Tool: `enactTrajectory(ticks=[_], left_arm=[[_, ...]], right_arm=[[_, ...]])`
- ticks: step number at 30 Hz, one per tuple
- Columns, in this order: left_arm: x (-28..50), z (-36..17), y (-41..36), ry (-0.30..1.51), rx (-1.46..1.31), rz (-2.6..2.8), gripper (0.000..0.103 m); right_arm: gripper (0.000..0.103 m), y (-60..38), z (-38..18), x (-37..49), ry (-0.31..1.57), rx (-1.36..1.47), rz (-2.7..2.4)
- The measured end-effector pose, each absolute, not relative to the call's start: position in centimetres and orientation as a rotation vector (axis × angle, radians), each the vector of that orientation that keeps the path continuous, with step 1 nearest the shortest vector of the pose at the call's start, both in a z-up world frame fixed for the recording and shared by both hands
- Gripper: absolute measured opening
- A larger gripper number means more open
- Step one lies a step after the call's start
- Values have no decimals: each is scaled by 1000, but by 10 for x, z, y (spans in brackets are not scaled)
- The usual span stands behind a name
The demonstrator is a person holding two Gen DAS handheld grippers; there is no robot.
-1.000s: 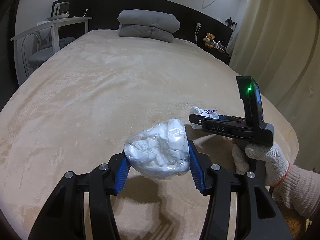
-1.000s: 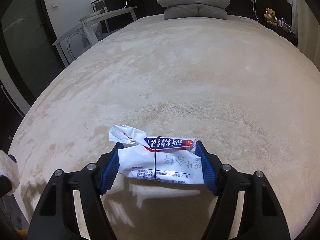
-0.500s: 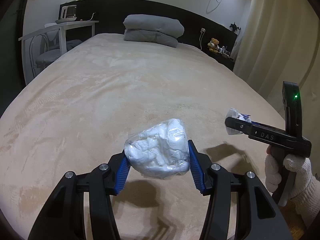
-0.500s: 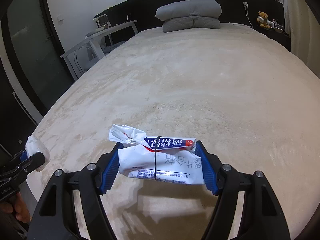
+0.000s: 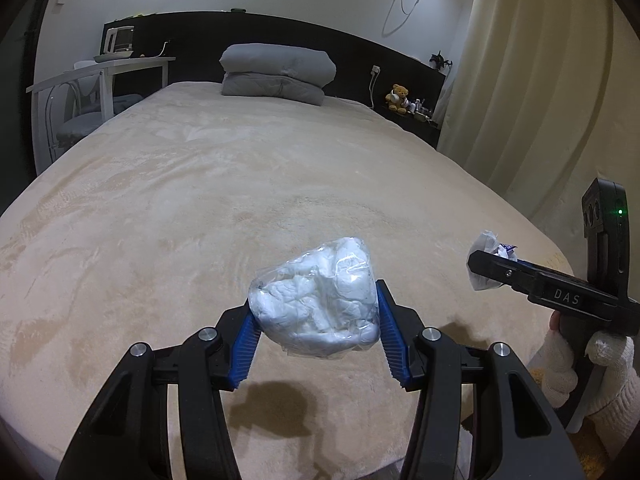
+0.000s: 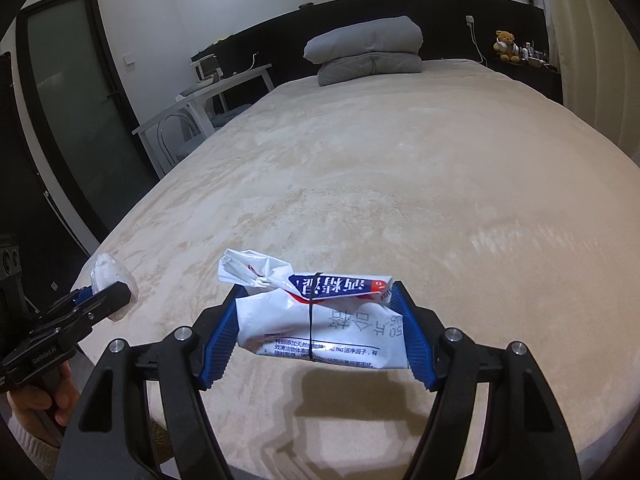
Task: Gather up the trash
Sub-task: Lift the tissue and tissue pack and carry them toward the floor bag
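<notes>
My left gripper (image 5: 316, 320) is shut on a clear plastic bag of crumpled white tissue (image 5: 316, 312), held above the near end of the beige bed (image 5: 200, 200). My right gripper (image 6: 316, 332) is shut on a white wrapper with blue and red print (image 6: 320, 320), also held above the bed's near edge. The right gripper with its wrapper (image 5: 486, 258) shows at the right of the left wrist view. The left gripper with its bag (image 6: 106, 272) shows at the left of the right wrist view.
Folded grey bedding (image 5: 276, 72) lies at the head of the bed against a black headboard. A white desk and chair (image 5: 92, 92) stand to the left. A teddy bear (image 5: 398, 98) sits on a ledge by the curtains (image 5: 540, 80). A dark door (image 6: 76, 120) is at left.
Both grippers have risen and drawn back toward the foot of the bed, each still holding its piece of trash. The right gripper has moved away to the right of the left one.
</notes>
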State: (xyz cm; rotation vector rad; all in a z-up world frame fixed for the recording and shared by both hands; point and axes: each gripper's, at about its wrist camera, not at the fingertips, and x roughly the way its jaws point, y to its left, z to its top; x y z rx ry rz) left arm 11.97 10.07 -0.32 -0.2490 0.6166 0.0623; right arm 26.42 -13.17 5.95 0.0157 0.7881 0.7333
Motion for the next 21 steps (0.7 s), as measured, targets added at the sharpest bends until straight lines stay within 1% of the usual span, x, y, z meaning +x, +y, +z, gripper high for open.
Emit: enactTrajectory(ticks=[13,21], left_arm=[[62,-19,46,578,-271,22,52],[31,-29,12,581,-294,-15,52]], right_arm=[[70,-201,58,198,763,56,713],[70,-234,41,156,796,91,713]])
